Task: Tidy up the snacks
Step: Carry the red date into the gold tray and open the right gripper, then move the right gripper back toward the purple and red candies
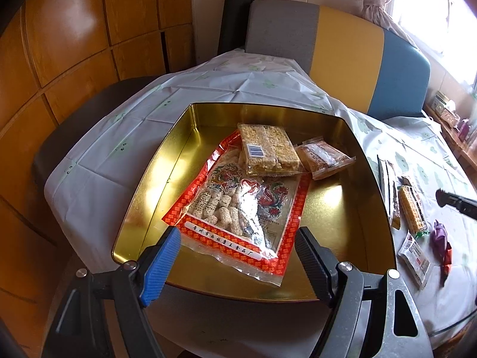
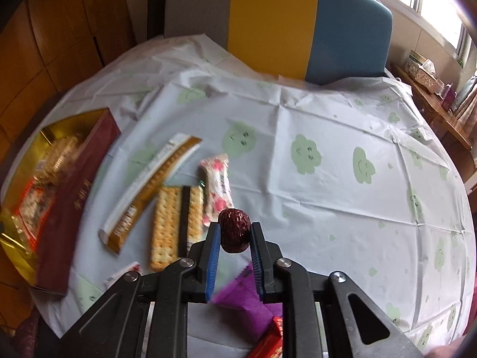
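The right gripper [image 2: 235,235], fingers clamped across a wrinkled dark-red dried date [image 2: 234,230] raised above the surface, must carry it toward the gold rectangular tin [image 1: 351,208] at the left edge, where the left gripper [image 1: 238,250] hangs, fingers apart.

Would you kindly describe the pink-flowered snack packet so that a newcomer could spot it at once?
Start at the gold tin on the table's left, then move right past the long gold-and-white packet and the cracker pack. The pink-flowered packet lies just beyond. It alone is white with pink blossoms.
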Motion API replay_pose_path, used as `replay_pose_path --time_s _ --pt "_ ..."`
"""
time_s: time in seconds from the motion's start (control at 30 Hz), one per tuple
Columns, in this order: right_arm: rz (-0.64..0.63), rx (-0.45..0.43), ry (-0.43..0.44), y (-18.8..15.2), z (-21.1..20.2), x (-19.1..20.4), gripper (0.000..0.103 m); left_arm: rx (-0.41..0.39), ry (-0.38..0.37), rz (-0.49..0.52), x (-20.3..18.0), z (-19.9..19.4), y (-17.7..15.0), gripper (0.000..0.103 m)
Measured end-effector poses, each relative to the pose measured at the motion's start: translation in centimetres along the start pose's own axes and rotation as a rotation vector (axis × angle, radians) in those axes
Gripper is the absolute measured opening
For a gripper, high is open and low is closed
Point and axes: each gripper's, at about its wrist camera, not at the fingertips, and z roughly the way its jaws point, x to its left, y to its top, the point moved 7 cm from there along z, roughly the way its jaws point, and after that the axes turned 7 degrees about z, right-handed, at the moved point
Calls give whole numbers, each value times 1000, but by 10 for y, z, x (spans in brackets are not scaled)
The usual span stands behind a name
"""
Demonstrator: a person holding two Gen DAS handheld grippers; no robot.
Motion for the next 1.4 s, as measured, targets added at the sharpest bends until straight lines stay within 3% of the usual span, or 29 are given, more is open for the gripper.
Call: replay_pose_path --time_s 0.2,0.43,0.57,0.77,0.97,1.03,1.4 --pt "-35 -45 138 7 -26 52 20 5 5 -21 6 2 -1 79" --pt "-123 -35 316 1 -41 142 20 2 14 -50 17 2 0 79" --pt "-174 -29 373 -2 -42 186 20 1 15 -59 22 1 -1 79" --pt "-236 11 362 -6 -21 224 20 1 17 -68 27 3 -3 79" --pt "-297 1 282 -4 1 238 22 7 10 -73 29 5 -4 79" --pt "-308 6 242 -3 11 237 30 4 11 -74 30 5 -4 79" --pt "-278 -35 229 -5 0 216 31 0 12 -64 26 4 -4 79"
